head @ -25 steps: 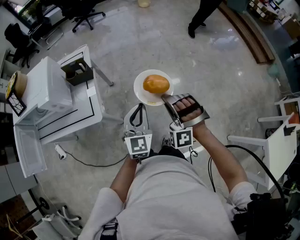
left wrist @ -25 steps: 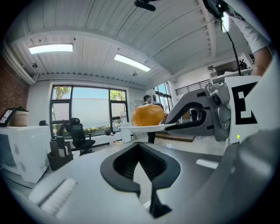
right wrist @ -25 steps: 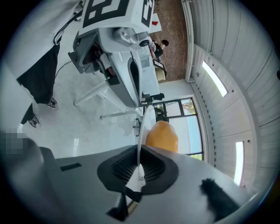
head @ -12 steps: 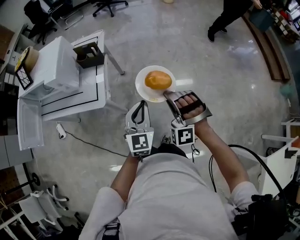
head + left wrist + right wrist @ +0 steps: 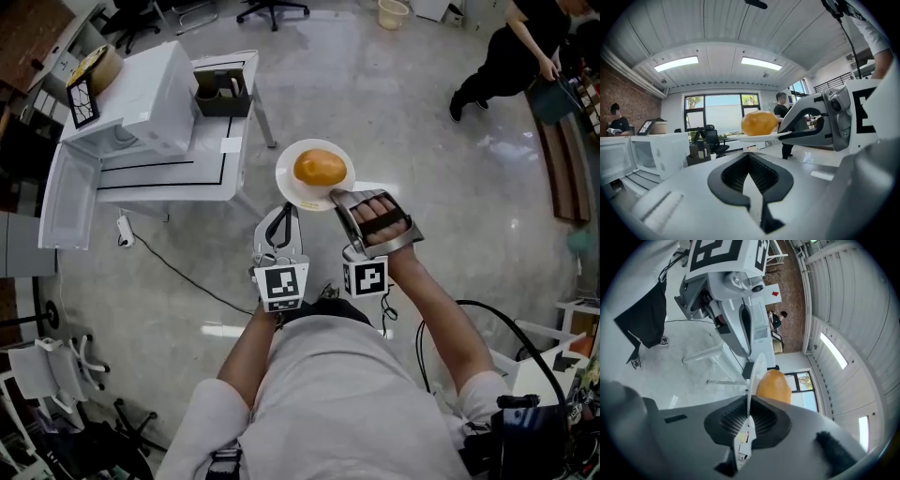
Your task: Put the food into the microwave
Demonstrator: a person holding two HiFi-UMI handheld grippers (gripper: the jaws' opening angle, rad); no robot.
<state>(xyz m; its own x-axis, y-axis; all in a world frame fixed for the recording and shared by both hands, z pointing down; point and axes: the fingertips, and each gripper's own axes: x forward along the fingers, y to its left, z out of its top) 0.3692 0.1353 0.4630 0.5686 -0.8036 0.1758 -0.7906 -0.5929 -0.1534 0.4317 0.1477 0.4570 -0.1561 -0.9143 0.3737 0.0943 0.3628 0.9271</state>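
right gripper (image 5: pixel 330 195) — fingers pinching plate (image 5: pixel 292 187) rim, bun (image 5: pixel 320 168) on it, in air off bench (image 5: pixel 202 183) right edge | left gripper (image 5: pixel 279 214) — fingers pressed together, empty | microwave (image 5: pixel 155 94) on bench, door open
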